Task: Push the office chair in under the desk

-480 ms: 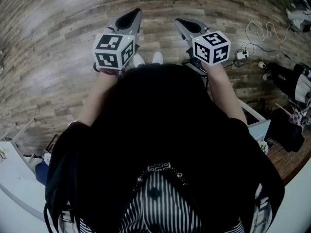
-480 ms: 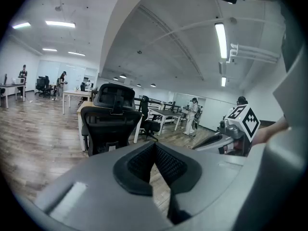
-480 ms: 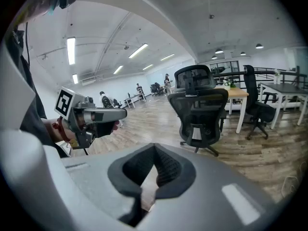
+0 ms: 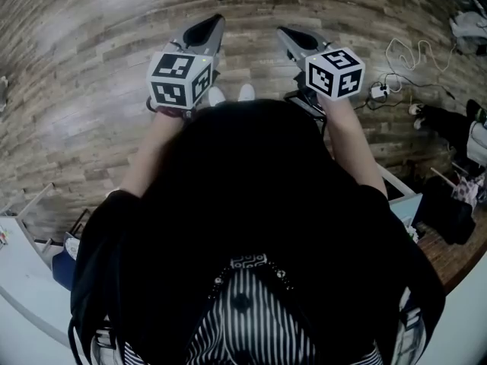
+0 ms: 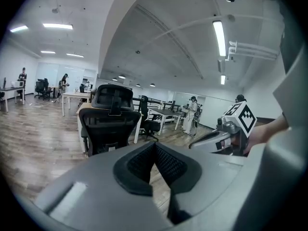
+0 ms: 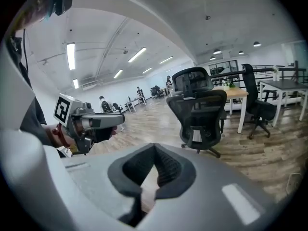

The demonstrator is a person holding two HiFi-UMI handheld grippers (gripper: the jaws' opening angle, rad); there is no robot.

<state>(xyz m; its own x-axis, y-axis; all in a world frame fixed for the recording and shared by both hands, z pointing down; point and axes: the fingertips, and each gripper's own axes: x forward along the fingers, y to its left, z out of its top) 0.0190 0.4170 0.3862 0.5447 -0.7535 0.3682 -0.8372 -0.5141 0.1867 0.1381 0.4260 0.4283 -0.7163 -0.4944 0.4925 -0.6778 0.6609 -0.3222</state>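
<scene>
**A:** Where does the office chair (image 5: 109, 124) lie from the fingers?

**B:** Ahead of both pairs and well apart from them. It stands upright on the wooden floor (image 4: 91, 67) with its tall mesh back turned toward the fingers. The desk (image 6: 235, 94) is just beyond it, on the side away from the fingers.

**A:** And the fingers themselves?

**B:** The left gripper (image 5: 155, 144) has its fingers pressed together on nothing. The right gripper (image 6: 154, 146) is the same, closed and empty.

**A:** Which hand is nearer?

**B:** Neither, as far as I can judge, since the chair looks much the same size in both gripper views. The two grippers angle slightly toward each other.

**A:** So the coming move?

**B:** Probably close the gap, set the closed tips against the chair's back, and push straight away toward the desk.

**A:** Any containers?

**B:** None that I can make out near the fingers.
</scene>
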